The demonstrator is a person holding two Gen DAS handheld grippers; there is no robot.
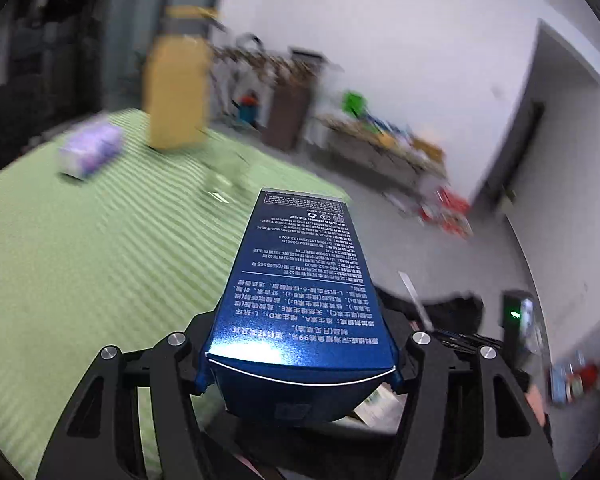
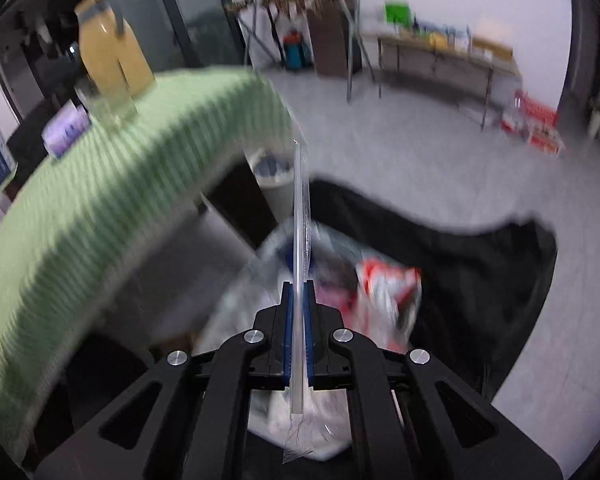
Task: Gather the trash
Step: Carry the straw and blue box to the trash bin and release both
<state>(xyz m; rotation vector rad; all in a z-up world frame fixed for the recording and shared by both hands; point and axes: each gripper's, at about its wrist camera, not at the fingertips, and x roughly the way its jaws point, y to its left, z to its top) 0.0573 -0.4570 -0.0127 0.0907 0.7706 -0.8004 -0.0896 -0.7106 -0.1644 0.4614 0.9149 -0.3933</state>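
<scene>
Left gripper: I have jaws clamped on blue box, above green tablecloth edge | Right gripper: jaws pinching wrapped straw, over black trash bag

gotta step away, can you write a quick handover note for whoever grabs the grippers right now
Left gripper: shut on a blue carton that juts forward, past the edge of the green striped tablecloth.
Right gripper: shut on a wrapped straw, above the black trash bag, which already holds a red-and-white wrapper.
Done: both pieces are picked up and some trash is bagged.
Left: drop the straw and carton into the bag.
On the table: a yellow jug, a clear glass and a purple tissue pack; whether any of these is trash I cannot tell.
</scene>
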